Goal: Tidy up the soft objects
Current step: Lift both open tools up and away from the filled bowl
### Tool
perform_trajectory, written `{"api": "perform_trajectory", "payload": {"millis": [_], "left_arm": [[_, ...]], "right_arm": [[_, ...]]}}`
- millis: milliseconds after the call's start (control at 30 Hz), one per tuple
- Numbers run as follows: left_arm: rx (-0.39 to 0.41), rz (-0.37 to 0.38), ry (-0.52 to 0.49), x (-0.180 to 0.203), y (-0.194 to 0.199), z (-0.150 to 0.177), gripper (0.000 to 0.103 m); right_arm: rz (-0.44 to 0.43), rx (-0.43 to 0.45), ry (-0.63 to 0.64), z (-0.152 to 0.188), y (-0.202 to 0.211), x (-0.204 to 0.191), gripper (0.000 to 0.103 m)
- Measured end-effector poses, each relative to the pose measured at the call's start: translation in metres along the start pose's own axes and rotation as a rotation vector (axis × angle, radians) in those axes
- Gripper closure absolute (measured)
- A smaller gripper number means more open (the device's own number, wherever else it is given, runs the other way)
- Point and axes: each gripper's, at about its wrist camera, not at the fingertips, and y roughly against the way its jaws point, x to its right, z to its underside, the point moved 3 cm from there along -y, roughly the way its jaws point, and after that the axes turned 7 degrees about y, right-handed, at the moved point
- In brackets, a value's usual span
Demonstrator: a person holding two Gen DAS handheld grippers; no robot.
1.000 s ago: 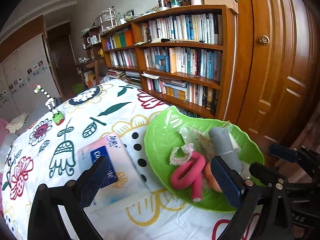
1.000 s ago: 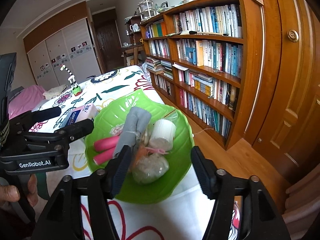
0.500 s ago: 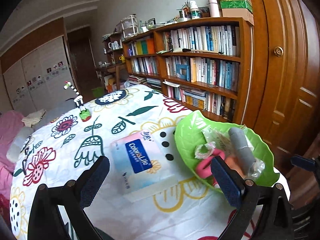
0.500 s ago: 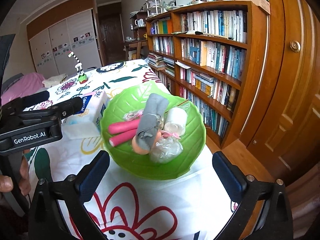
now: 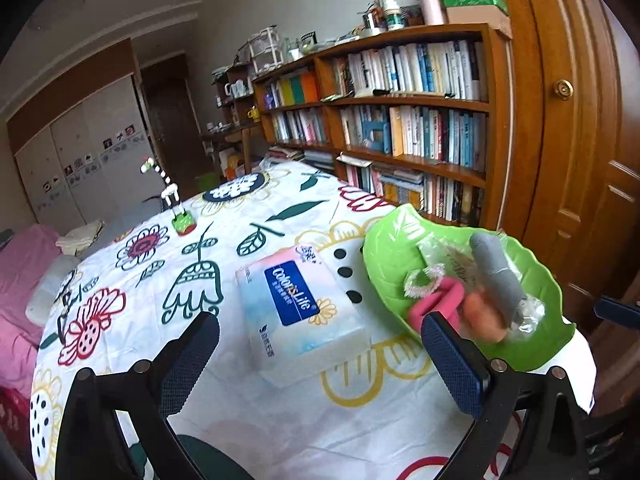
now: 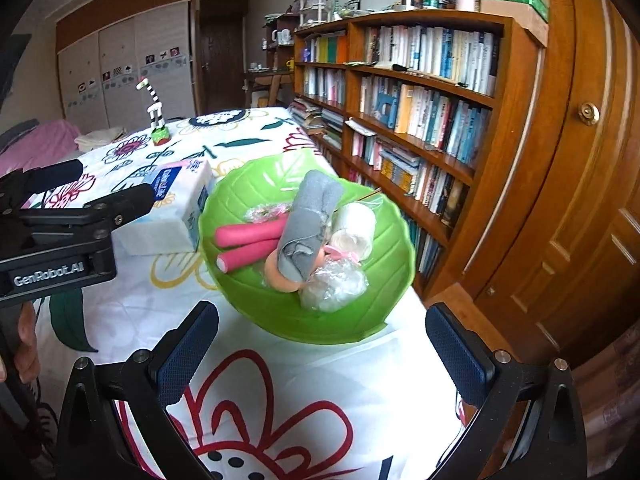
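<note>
Filling the centre of the right wrist view, a bright green leaf-shaped plastic bowl (image 6: 256,196) sits on the white flower-printed tablecloth (image 6: 280,384) near the table's right edge; inside it lie two pink foam rollers (image 6: 248,244) side by side at the left, a rolled grey cloth (image 6: 308,224) laid across them and tilted toward the upper right, a peach-coloured round sponge (image 6: 276,276) partly under the cloth's near end, a white rolled pad (image 6: 354,230) to the right, and a crinkled clear plastic bag (image 6: 334,284) at the lower right of the bowl; a small frilly white hair tie (image 5: 422,282) shows at the bowl's left side in the left wrist view. Just left of the bowl, touching or nearly touching its rim, rests a pale blue and pink soft tissue pack (image 5: 300,312) with a dark blue label. The right gripper (image 6: 320,360) hangs at the bottom of its frame with its blue-padded fingers spread wide, holding nothing, short of the bowl; the left gripper (image 5: 320,368) is likewise spread and empty, the tissue pack lying between and beyond its fingers. A striped toy giraffe on a green base (image 5: 172,200) stands at the upper left of the table; a wooden bookcase (image 6: 420,100) fills the upper right.
</note>
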Motion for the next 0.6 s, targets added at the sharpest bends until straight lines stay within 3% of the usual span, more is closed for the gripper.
{"api": "perform_trajectory", "payload": {"millis": [600], "left_arm": [[-0.08,-0.046,-0.027,0.013,-0.018,0.004,0.0]], "right_arm": [[-0.036,0.0,0.067,-0.007,-0.017,-0.004,0.0]]}}
